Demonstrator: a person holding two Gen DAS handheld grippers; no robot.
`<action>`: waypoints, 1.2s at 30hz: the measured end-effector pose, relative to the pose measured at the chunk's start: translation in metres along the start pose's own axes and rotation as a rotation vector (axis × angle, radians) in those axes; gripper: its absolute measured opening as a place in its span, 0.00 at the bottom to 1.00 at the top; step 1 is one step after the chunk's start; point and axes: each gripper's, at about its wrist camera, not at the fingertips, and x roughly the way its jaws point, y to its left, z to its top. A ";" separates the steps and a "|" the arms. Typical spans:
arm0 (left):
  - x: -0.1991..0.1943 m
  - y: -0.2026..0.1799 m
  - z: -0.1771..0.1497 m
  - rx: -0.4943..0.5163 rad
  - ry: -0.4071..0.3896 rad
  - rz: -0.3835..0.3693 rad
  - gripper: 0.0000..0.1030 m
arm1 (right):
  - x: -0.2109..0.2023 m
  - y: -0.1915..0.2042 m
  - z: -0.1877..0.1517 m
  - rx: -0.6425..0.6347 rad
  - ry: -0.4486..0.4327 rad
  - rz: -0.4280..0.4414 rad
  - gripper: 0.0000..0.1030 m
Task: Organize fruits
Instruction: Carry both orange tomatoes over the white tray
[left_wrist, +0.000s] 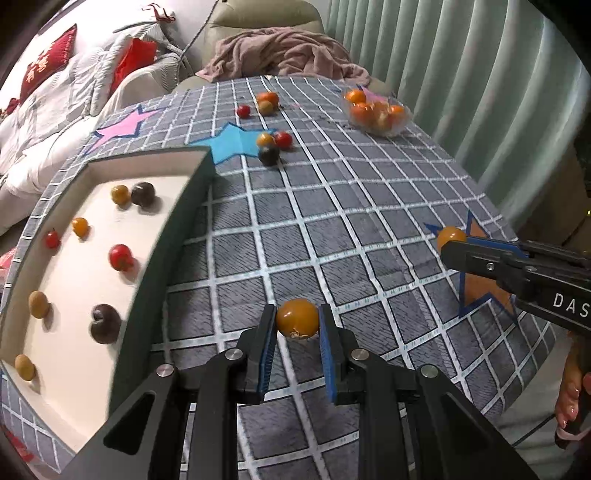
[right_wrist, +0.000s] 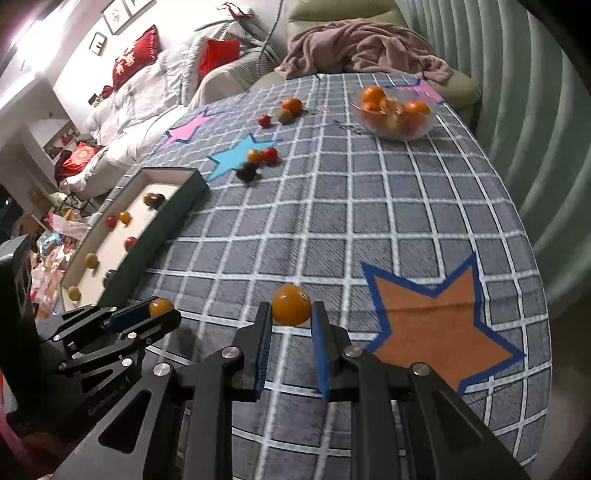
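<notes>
My left gripper (left_wrist: 297, 320) is shut on a small orange tomato (left_wrist: 297, 318), held above the checked cloth just right of the dark tray (left_wrist: 173, 236); it also shows in the right wrist view (right_wrist: 161, 306). My right gripper (right_wrist: 291, 312) is shut on a round orange fruit (right_wrist: 291, 304) above the cloth, left of the orange star; it shows at the right of the left wrist view (left_wrist: 451, 239). The tray holds several small red, yellow and dark fruits. A clear bowl (left_wrist: 400, 127) of oranges stands at the far right (right_wrist: 424, 129).
Loose fruits lie by the blue star (left_wrist: 273, 146) and further back (left_wrist: 263, 103). A pink blanket (left_wrist: 288, 55) lies on the sofa beyond the table. Curtains hang on the right. White bedding with red cushions lies on the left.
</notes>
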 end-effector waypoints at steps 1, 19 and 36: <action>-0.004 0.002 0.001 -0.003 -0.006 -0.001 0.23 | -0.001 0.004 0.003 -0.005 -0.003 0.005 0.22; -0.058 0.128 0.021 -0.156 -0.102 0.163 0.23 | 0.023 0.136 0.063 -0.201 0.018 0.164 0.22; 0.009 0.181 0.037 -0.171 0.036 0.284 0.23 | 0.121 0.186 0.097 -0.256 0.174 0.155 0.22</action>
